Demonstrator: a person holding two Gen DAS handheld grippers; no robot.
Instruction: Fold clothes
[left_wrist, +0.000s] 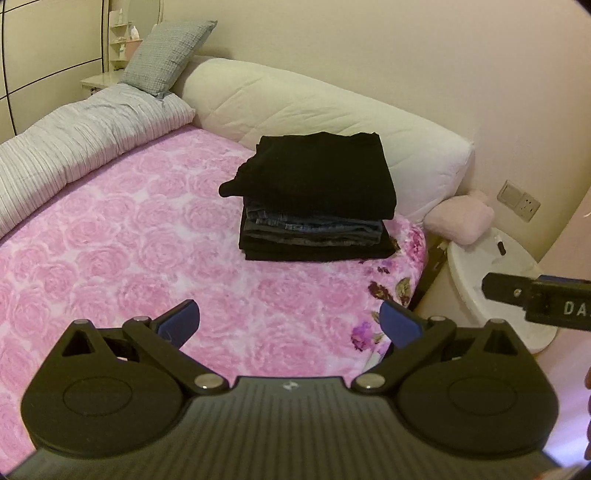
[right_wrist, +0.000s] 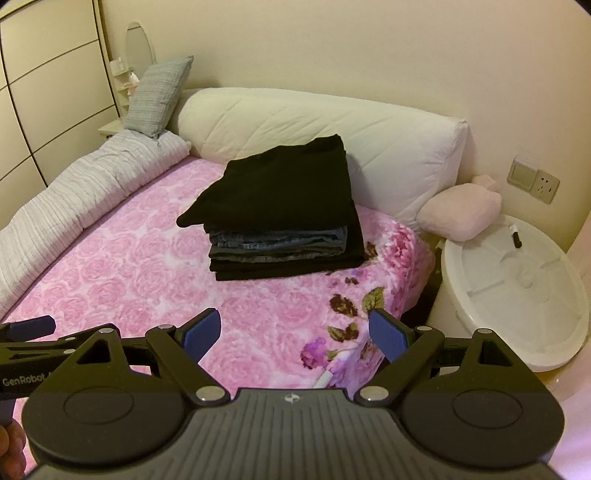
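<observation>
Hovering w/ jaws apart, left gripper (left_wrist: 290, 323), right gripper (right_wrist: 295, 332), folded clothes stack (right_wrist: 280, 218) on bed (right_wrist: 122, 266).

Cream walls (right_wrist: 332, 44), padded headboard (right_wrist: 295, 122), pink floral bedspread (right_wrist: 129, 266), perhaps a white nightstand (right_wrist: 517, 295).

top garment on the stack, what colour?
Black. The top garment on the stack shows best in the right wrist view.

Folded clothes stack (left_wrist: 314, 199) (black over denim), on pink bedspread (left_wrist: 129, 258)
</observation>
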